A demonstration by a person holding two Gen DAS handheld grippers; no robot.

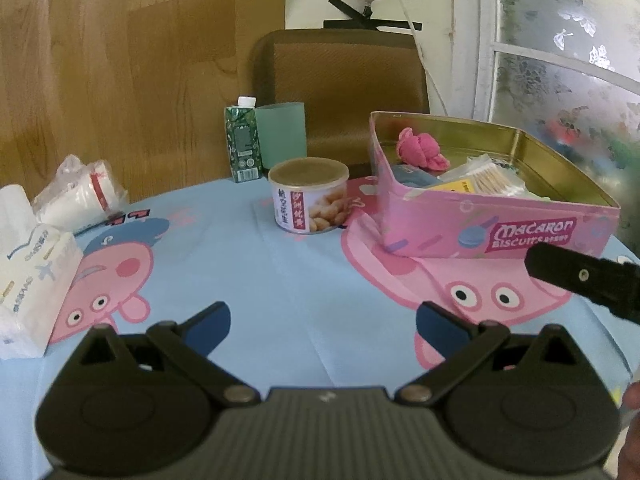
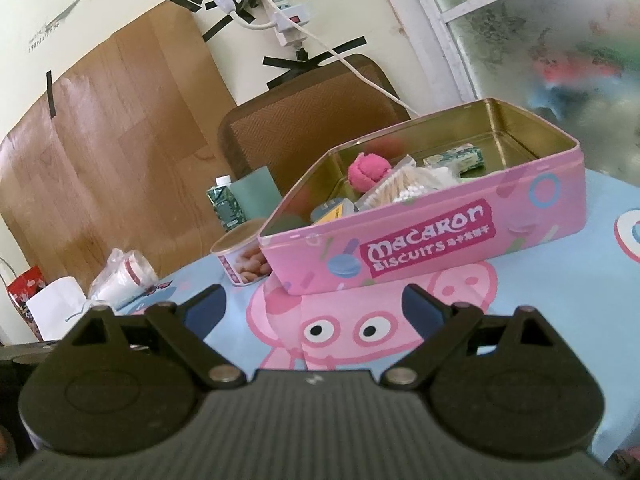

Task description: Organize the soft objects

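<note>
While both grippers are hovering over the blue tablecloth [image 1: 280,280], the left gripper [image 1: 322,326] and right gripper [image 2: 314,308] are standing wide open, gripping nothing. A pink cloth ball [image 2: 368,170] is lying inside the open pink tin [image 2: 420,240], at 12 o'clock from the right gripper. A peanut can [image 1: 308,196] is sitting just beside the tin, at its 9 o'clock

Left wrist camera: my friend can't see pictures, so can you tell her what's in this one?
An open left gripper hovers empty over a blue cartoon-pig tablecloth. Ahead on the right sits an open pink biscuit tin holding a pink cloth bundle and cotton swabs, with a peanut can beside it and tissue packs at the left.
</note>
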